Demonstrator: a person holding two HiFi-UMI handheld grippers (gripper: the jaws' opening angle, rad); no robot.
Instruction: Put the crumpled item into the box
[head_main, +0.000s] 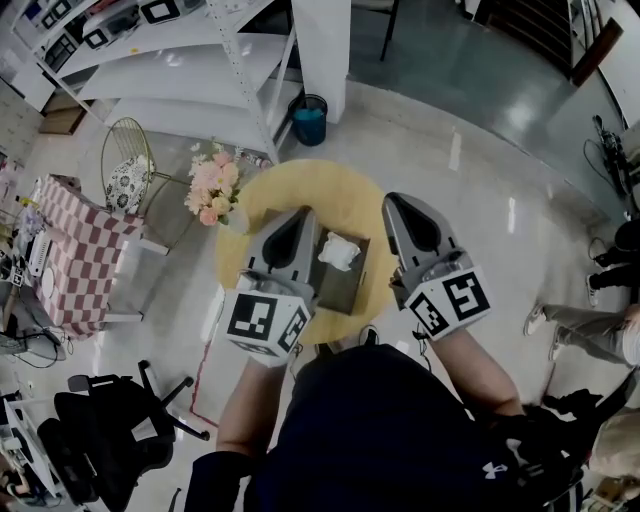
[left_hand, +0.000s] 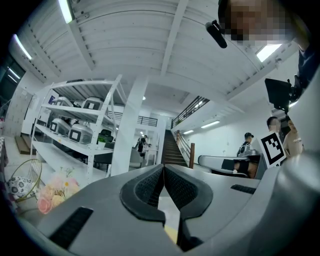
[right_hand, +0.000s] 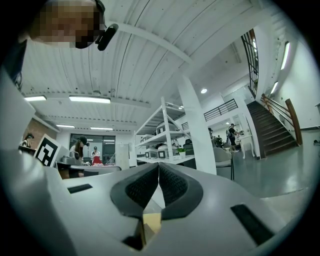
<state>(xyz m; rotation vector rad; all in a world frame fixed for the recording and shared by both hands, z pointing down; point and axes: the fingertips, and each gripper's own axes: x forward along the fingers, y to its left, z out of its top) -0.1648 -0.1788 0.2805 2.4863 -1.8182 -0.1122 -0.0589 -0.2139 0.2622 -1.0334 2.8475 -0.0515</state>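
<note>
Fingers of left gripper (left_hand: 163, 167) and right gripper (right_hand: 158, 166) meet; white crumpled item (head_main: 338, 251) tops box (head_main: 348, 293).

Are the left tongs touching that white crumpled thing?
Apart. The head view shows a strip of dark box between the left tongs and the crumpled item; the left gripper view shows them shut on nothing.

The left tongs (head_main: 303, 215) and right tongs (head_main: 393, 200) were smooth matt grey plastic, and their pads (left_hand: 149, 186) were black and finely ribbed like rubber. The round bench (head_main: 330, 185) had a matt yellow top. The box (head_main: 345, 290) looked dull and dark, and the crumpled item (head_main: 338, 252) was white and creased like paper. Checked cloth (head_main: 80, 250) lay at nine o'clock of the bench. At one o'clock the floor (head_main: 480, 90) was glossy.
</note>
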